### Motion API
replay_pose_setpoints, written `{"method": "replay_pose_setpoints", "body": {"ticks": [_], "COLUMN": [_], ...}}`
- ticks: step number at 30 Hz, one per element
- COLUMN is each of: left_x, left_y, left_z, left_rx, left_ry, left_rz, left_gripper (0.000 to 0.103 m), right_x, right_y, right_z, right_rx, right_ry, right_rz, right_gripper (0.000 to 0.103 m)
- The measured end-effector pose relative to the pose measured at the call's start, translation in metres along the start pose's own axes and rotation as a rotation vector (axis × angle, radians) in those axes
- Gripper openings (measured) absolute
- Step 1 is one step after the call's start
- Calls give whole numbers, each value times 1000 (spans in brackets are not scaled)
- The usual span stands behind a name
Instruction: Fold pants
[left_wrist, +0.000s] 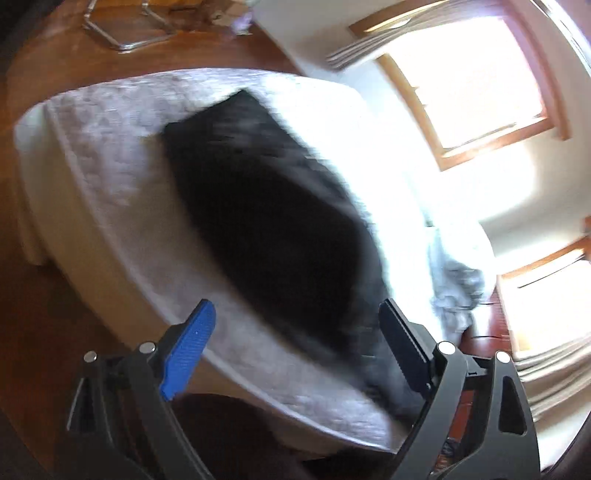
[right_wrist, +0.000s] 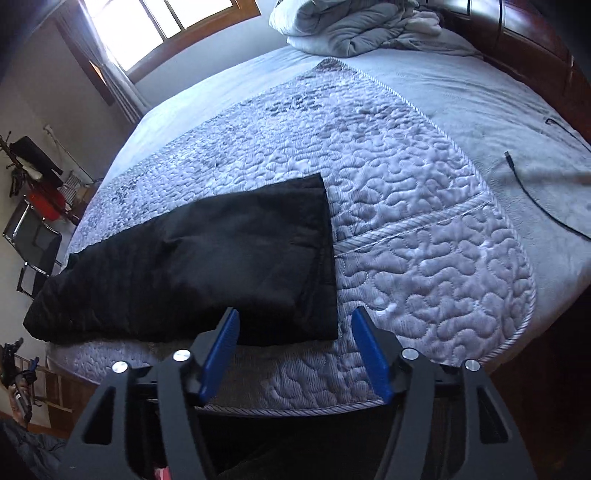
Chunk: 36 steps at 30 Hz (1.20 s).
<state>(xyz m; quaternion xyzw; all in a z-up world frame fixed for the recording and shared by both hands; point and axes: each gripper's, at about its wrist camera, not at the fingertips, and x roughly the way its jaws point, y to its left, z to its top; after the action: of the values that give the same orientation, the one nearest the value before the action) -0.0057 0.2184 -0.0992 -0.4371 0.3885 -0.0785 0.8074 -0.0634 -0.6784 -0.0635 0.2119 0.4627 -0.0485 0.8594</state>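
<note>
pants (right_wrist: 192, 258): black, lying flat on the quilt (right_wrist: 424, 229), already doubled leg over leg by the look of it. long strip running from the near right corner off toward the far left edge of the bed.
left gripper (left_wrist: 295, 332): jaws wide apart, nothing between the pads. it hangs over the near end of the pants (left_wrist: 266, 206); this view is blurred, so i can't tell how close the right pad sits to the cloth.
right gripper (right_wrist: 295, 332): jaws apart, empty. the squared-off near corner of the pants lies just ahead of the gap, closer to my left finger.
step: looks like one fold is laid down and both hands are free. my read is the next one goes end to end, bringing one short end over the other.
how to do it well: take both corners of the same short end, one per hand. pinch all layers together, not just the top one. lift low, carry both hands at the same pace, keep the side edges lined up, lay down flat.
risk: the far left end sits close to the bed edge, so a drag could pull it off. dark cloth hides layer edges, so grab well inside the hem.
clutter: cable (right_wrist: 532, 184) and bedding heap (right_wrist: 351, 26) well apart from the pants, no issue.
</note>
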Motion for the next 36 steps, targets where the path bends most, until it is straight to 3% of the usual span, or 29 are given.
{"method": "replay_pose_setpoints", "body": {"ticks": [2,5,8,13,16,17,18,19,22,24,25,27,31,32,35,36], "left_x": [2,18,51,88,108,112,114,114,104,91,82,73,86,90,93,92], "left_y": [-20,-48,-61,-39,-18,-10,-6,-6,-16,-30,-39,-55,-26,-20,-19,-25], "left_z": [-2,3,17,50,65,69,72,75,87,90,88,78,62,62,53,50], "left_rx": [10,25,5,-114,-235,-268,-279,-260,-149,-99,-27,118,205,222,271,292], "left_ry": [-17,-15,-20,-100,-58,-59,-64,-69,-77,-90,-100,-98,-17,-18,-66,-83], "left_rz": [-68,-92,28,243,274,264,276,313,311,283,273,314,518,541,573,581], "left_gripper": [94,98,99,99,97,95,77,59,32,23,19,18,18,18,34,45], "right_x": [-6,-5,1,5,6,6,7,7,9,11,11,12,15,15,11,9], "right_y": [1,6,16,32,36,36,37,37,37,39,40,41,44,44,39,37], "right_z": [1,5,4,-6,-12,-13,-14,-15,-16,-15,-14,-13,-10,-9,-7,-6], "right_rx": [7,-2,-11,-34,-33,-33,-31,-26,-18,-18,-15,-10,-18,-15,16,26], "right_ry": [-21,-33,-29,-26,-20,-18,-18,-17,-13,-13,-15,-18,-20,-22,-31,-37], "right_rz": [4,15,34,67,81,80,81,84,90,91,96,102,100,99,105,112], "right_gripper": [72,72,72,72,72,72,72,73,73,73,73,75,76,76,77,78]}}
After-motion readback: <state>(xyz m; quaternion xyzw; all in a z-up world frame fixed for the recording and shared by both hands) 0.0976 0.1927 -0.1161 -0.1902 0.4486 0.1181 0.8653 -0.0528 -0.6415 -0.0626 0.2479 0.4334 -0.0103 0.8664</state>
